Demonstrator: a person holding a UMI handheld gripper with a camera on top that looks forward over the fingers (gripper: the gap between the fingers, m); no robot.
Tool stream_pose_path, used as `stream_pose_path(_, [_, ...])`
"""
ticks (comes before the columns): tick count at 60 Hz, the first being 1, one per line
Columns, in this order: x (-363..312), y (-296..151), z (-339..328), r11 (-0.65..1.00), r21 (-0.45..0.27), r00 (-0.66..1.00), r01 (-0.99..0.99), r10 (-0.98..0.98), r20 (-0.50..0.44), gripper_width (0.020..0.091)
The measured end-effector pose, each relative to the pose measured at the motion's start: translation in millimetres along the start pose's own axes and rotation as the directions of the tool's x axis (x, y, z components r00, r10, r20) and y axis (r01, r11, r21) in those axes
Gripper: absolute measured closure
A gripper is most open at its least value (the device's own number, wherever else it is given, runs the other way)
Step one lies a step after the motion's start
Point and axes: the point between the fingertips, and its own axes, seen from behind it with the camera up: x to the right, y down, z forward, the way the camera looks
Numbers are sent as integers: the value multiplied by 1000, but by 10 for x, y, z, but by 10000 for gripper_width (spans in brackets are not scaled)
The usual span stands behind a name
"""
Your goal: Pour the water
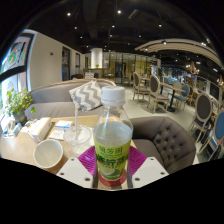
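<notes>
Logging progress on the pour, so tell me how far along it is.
Done: the claw is shut on the bottle, its fingers pressing the green label. In hand: the bottle is upright, white cap on, held just right of the white cup and the glass on the table. Left: uncapping, tilting, pouring. No water is flowing.

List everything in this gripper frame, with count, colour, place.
bottle: 1, clear with white cap and green label, upright between the jaws
paper cup: 1, white, on the table beside the bottle
glass: 1, clear, behind the cup, close beside the bottle
table: 1, light wood, under the cup and glass
cushion: 1, black-and-white zigzag, on the sofa beyond
plant: 1, green, by the window
chairs: several, dark, further back
gripper: 1, pink pads, jaws closed on the bottle
</notes>
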Motion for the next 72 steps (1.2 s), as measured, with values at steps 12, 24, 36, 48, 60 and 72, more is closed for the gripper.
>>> stream_pose_path(12, [66,304,121,1000,0,1000,22,-22,-13,712])
stream_pose_path(24, [90,353,103,999,6,999,-32,32,-28,594])
stream_pose_path(36, [60,431,-163,992,-108,997,-60,56,-45,261])
stream_pose_path(48, [-133,293,-945,982,-177,995,-66,50,-89,255])
stream_pose_path(60, [-655,100,-1972,961,-234,987,-144,123,-104,254])
stream_pose_path(72, [-1082,-79,-2820,968,-220,987,-124,98,-124,247])
